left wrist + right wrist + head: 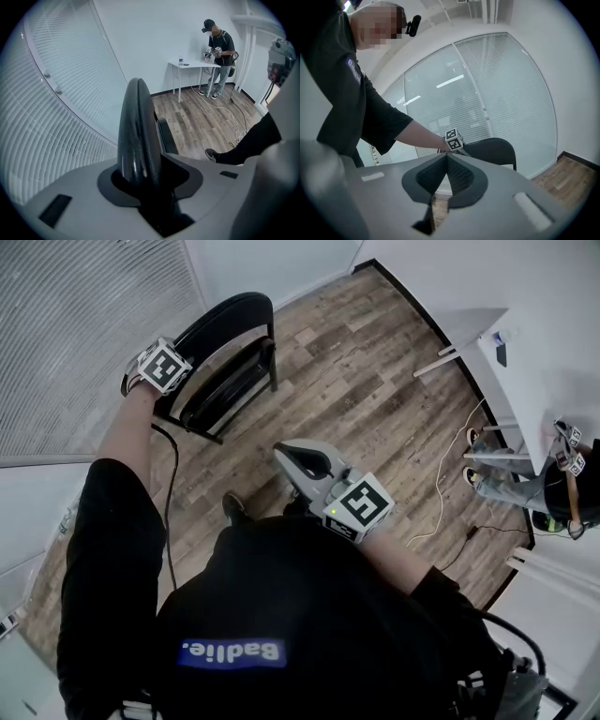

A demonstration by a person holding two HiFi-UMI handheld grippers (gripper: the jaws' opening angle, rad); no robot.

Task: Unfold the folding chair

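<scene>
the person's left arm (127,442) reaches out straight, away from the body. its left gripper (164,367) tips steeply down onto the top of the black folding chair (225,357). the right arm is bent close to the torso. the right gripper (287,454) is held about level in front of the black shirt (281,615), nose toward the chair and well apart from it.

the head view shows the chair standing on the wood floor (375,381) beside the wall of blinds (84,334), its seat lying close against the back frame. only the left gripper view shows the far end of the room whole: a white table (193,64) with a bottle (181,58) on it and a second person (218,44) standing at it, a cable (220,108) trailing over the floor. only the right gripper view shows the left arm from the side, its marker cube (452,139) sitting at the chair's backrest (497,152).

the left tongs stand partly spread, pinching the rounded top edge of the backrest between the pads. the right tongs are pressed together with nothing in them.
</scene>
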